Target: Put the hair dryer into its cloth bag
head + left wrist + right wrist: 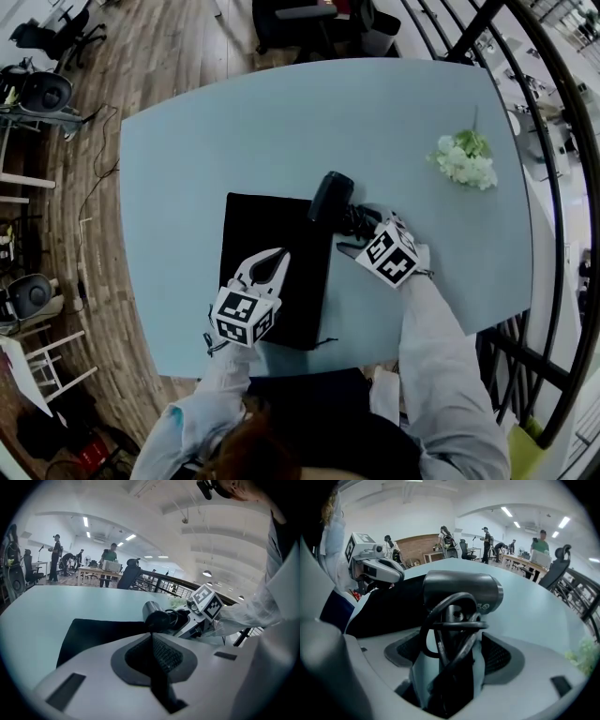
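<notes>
Head view: nearest the pale blue desk's (169,281) near edge, the left gripper (277,258) is clenched over the near left part of the flat black cloth bag (253,225). I cannot tell whether it pinches cloth. Just off the bag's right edge, the right gripper (359,234) stands spread. The cord-wrapped handle of the black hair dryer (330,195) sits between its pads, unsqueezed. Farther on, the dryer's barrel overlaps the bag's far right corner, slanting toward the desk's far edge.

No legible text, small marks on hair dryer (459,590) barrel (too tiny to read)
</notes>
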Tool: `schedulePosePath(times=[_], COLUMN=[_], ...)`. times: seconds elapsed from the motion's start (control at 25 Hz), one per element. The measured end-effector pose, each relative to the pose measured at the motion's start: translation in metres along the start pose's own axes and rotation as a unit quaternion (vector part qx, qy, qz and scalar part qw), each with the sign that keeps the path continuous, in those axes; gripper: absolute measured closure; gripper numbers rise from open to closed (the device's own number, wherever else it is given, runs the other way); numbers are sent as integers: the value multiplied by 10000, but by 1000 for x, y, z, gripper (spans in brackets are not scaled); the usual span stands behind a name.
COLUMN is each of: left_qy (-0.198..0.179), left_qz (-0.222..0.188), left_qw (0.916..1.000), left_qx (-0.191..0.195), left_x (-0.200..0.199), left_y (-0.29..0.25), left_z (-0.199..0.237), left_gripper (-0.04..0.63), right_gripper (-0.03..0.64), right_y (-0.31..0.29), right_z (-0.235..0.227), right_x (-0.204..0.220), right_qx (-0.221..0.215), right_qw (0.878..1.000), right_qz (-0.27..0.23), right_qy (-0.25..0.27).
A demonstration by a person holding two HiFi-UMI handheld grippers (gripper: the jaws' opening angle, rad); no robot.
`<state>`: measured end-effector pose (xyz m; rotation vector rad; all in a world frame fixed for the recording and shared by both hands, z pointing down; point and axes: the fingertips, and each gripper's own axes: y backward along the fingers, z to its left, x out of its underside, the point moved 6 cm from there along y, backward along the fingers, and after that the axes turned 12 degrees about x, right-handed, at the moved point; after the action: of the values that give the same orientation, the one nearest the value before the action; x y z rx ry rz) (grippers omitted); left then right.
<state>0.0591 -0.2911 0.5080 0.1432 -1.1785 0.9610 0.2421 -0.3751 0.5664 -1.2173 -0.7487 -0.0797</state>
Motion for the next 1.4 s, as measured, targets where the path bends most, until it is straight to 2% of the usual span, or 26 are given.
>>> schedulePosePath(times=[0.04, 0.16, 0.36, 0.52, 0.72, 1.08, 1.4], left_qy=[-8, -41, -32, -99, -101, -128, -237], left_qz=[17, 51, -20, -104, -184, -280, -327], left_qw=[10000, 10000, 9999, 9998, 9996, 9995, 9991], left_qx=[0, -12, -94, -122, -192, -96, 85], left_x=[1, 0, -3, -4, 2, 12, 19], left_y=[-1, -3, 6, 11, 26, 52, 75], left_z=[1, 2, 0, -4, -8, -17, -24], left_gripper=[572, 572, 572, 572, 572, 572, 572], right_gripper=[210, 353, 419, 428, 428, 428, 428], right_y=[0, 3, 9, 11, 23, 52, 84], right_z=[-1, -7, -2, -2, 6, 33, 66], right_x=[0, 0, -1, 0, 3, 12, 22], right_qx=[3, 127, 548, 778, 946, 1284, 1649], right_qw=[10000, 9998, 9983, 9968, 9947, 9897, 9773], right_qz=[-39, -152, -200, -206, -219, -81, -145], right_qy=[11, -81, 44, 37, -334, -621, -1325])
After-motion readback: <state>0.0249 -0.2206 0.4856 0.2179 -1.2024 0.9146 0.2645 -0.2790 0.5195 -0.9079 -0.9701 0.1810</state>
